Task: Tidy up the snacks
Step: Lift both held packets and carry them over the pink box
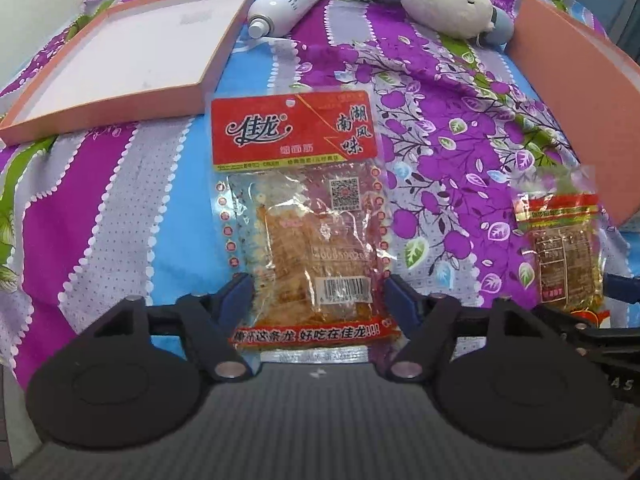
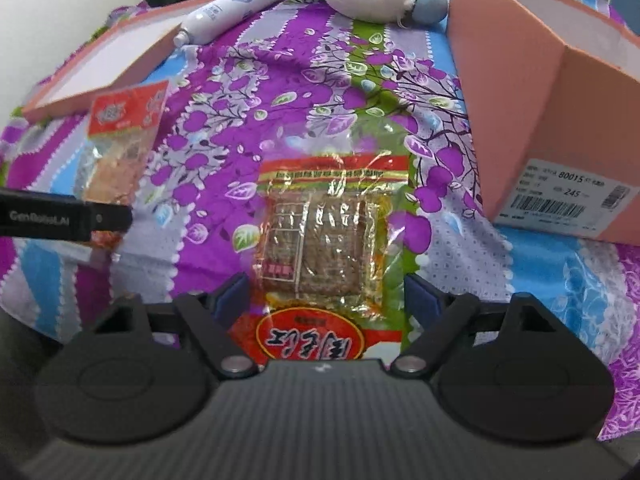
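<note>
left wrist view: left gripper [image 1: 318, 284] wide, straddling near end of red-label snack pack [image 1: 296, 216] on floral sheet [image 1: 440, 160], pads clear. right gripper [image 2: 326, 288] wide over second snack pack [image 2: 328, 236], left of pink box [image 2: 560, 120]. advice: lower squarely, close on pack edges together.

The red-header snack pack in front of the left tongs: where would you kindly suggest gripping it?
Grip the snack pack across its near end, coming from above. It lies flat on the bedsheet, and the open left tongs already straddle its two long edges.
</note>
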{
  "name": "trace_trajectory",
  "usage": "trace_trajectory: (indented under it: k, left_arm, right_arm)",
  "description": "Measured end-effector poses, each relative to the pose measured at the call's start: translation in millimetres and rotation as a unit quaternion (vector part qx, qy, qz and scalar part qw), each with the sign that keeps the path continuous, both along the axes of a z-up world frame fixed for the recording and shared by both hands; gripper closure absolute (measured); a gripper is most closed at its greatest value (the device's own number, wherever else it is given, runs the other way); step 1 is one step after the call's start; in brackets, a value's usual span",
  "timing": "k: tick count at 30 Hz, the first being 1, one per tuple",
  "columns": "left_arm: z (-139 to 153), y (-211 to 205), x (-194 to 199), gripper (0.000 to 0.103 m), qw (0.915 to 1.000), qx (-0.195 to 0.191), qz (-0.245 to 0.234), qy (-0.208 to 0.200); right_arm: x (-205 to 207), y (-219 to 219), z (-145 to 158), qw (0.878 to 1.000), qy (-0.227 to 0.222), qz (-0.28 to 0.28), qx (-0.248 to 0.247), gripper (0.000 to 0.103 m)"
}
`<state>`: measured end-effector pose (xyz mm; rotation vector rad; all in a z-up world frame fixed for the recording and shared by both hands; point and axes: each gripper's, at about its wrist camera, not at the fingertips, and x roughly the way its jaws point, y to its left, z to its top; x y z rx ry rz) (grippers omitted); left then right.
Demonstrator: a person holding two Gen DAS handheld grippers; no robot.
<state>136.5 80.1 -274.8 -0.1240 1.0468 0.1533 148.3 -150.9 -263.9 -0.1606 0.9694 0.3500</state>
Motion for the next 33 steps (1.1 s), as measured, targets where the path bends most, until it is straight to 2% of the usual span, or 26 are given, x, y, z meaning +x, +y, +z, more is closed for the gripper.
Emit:
trace_trajectory:
  k: [2, 3, 5, 6, 7, 11, 18, 29, 33]
  left_arm:
    - [2, -2, 0, 0.034, 1.0, 0.0, -0.004, 0.001]
    - [3, -2, 1, 0.037, 1.0, -0.004, -0.003, 0.001]
    - [7, 0, 1, 0.041, 0.9998, -0.018, 0.005, 0.001]
    - [9, 1, 0, 0.044, 0.9997, -0.023, 0.008, 0.001]
    - [12, 3, 0, 0.046, 0.9995, -0.03, 0.011, 0.0]
    - [26, 8, -4, 0.048, 0.9972, -0.068, 0.029, -0.007]
    - [70, -4, -20, 0.048, 0.9952, -0.088, 0.02, -0.037]
    - [150, -47, -67, 0.048, 0.9912, -0.097, -0.033, -0.084]
    - [168, -63, -86, 0.048, 0.9888, -0.105, -0.056, -0.091]
  right_arm:
    - [-1, 4, 4, 1.0, -0.006, 0.001, -0.007, 0.034]
    - [-1, 6, 5, 1.0, -0.009, 0.002, -0.009, 0.042]
    - [0, 7, 9, 1.0, -0.014, 0.006, -0.006, 0.063]
    - [0, 8, 12, 1.0, -0.015, 0.006, -0.003, 0.086]
    - [1, 9, 14, 1.0, -0.014, 0.003, -0.004, 0.092]
    - [3, 4, 27, 1.0, -0.015, -0.009, 0.016, 0.094]
    - [-15, -9, 65, 0.998, -0.044, -0.021, 0.041, 0.094]
    - [-75, -39, 135, 0.99, -0.098, -0.061, 0.076, 0.094]
    - [-97, -52, 154, 0.987, -0.108, -0.076, 0.086, 0.094]
